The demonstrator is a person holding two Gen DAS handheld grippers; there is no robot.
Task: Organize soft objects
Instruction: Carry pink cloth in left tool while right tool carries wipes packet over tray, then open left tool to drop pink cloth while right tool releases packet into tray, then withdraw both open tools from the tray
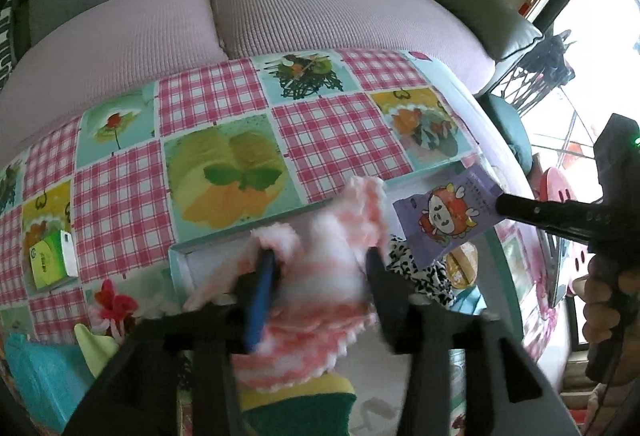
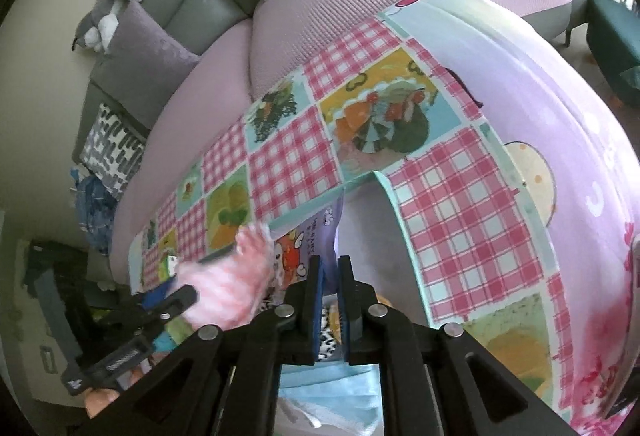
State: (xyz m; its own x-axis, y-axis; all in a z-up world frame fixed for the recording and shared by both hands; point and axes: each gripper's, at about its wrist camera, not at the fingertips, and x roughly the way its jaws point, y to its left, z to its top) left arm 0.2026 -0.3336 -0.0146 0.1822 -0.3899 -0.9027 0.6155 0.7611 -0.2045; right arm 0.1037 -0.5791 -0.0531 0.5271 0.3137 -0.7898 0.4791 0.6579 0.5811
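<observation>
Jaws apart around pink cloth (image 1: 324,268); purple packet (image 1: 444,211) pinched.

Fluffy cloth (image 1: 332,236) pink-and-white striped. Packet (image 1: 444,211) purple with red cartoon figure. Worktop (image 1: 320,131) cover pink-white gingham with food-print squares. Box (image 1: 50,262) green and white. Sofa seat (image 1: 320,11) pale pink. Mask (image 2: 332,388) light blue.

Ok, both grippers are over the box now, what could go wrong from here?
The pink fluffy cloth drapes over the box rim between the left gripper's open jaws, so it may slide out onto the table. The right gripper pinches only the purple packet's edge; it could slip.
</observation>
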